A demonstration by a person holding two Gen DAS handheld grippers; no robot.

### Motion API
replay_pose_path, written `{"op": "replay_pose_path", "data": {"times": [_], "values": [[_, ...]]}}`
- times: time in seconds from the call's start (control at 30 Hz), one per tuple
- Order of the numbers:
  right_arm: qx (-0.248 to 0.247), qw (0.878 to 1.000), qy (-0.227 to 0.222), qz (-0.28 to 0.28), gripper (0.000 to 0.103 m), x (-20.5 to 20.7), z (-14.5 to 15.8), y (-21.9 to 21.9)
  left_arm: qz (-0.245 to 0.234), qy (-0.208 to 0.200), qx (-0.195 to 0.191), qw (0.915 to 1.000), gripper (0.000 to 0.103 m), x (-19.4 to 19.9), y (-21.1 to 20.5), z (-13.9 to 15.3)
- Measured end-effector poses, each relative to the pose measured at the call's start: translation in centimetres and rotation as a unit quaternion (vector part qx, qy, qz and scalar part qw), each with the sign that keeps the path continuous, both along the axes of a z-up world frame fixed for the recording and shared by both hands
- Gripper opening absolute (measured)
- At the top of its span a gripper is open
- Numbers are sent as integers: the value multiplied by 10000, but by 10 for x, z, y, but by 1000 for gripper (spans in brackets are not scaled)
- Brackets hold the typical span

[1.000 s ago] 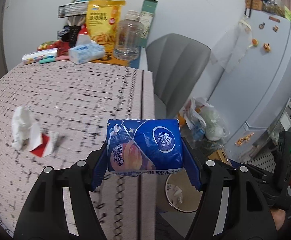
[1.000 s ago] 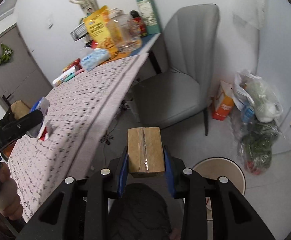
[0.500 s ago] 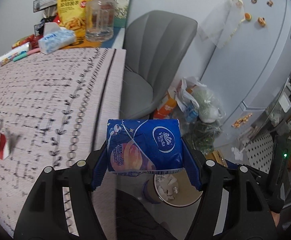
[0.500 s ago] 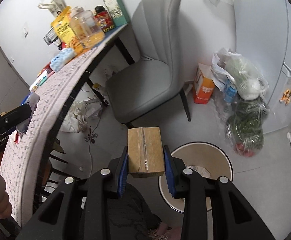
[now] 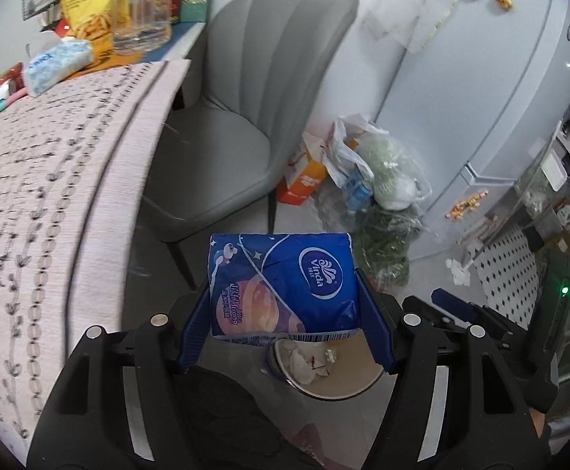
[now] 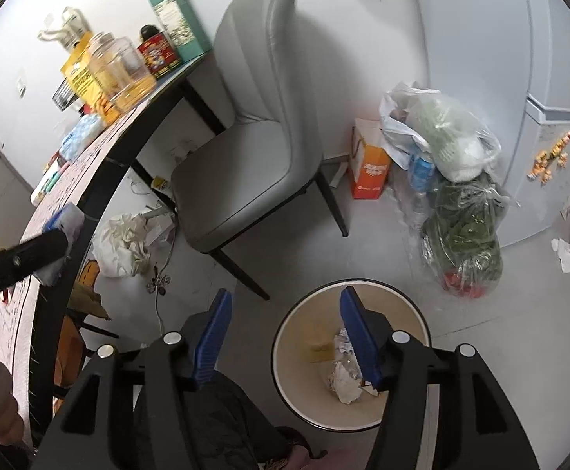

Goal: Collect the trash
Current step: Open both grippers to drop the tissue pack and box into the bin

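My left gripper is shut on a blue Vinda tissue pack and holds it off the table edge, above the round beige trash bin on the floor. My right gripper is open and empty above the same bin. A brown cardboard box lies inside the bin among crumpled white paper. The left gripper with its blue pack also shows at the left of the right wrist view, by the table edge.
A grey chair stands beside the table. Plastic bags of greens and an orange carton sit by the fridge. Jar, snack bag and boxes stand at the table's far end. A white bag lies under the table.
My right gripper opened and the brown box dropped into the bin. My left gripper carried the tissue pack off the table to over the bin.
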State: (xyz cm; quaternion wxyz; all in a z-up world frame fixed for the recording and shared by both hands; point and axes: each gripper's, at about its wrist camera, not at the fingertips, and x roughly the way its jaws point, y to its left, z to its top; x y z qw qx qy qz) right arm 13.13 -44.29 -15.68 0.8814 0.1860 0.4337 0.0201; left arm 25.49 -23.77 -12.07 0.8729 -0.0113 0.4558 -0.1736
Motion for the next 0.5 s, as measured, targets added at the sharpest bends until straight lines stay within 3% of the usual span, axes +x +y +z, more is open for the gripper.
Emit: {"op": "replay_pose_path", "data": {"times": [0.33,0.4,0.5], "values": [[-110,9985,-14,-533,65,-22,6,-55,-684,463,-67,9966,67,5,-60,-25],[-96,9980,-12,-631,66,-26,6,-63,-787,564,-188,9951,70,7,-70,-28],[-62,9972,5,-749,66,-31,5,-73,-746,680,-513,9936,88,9,-72,-30]]}}
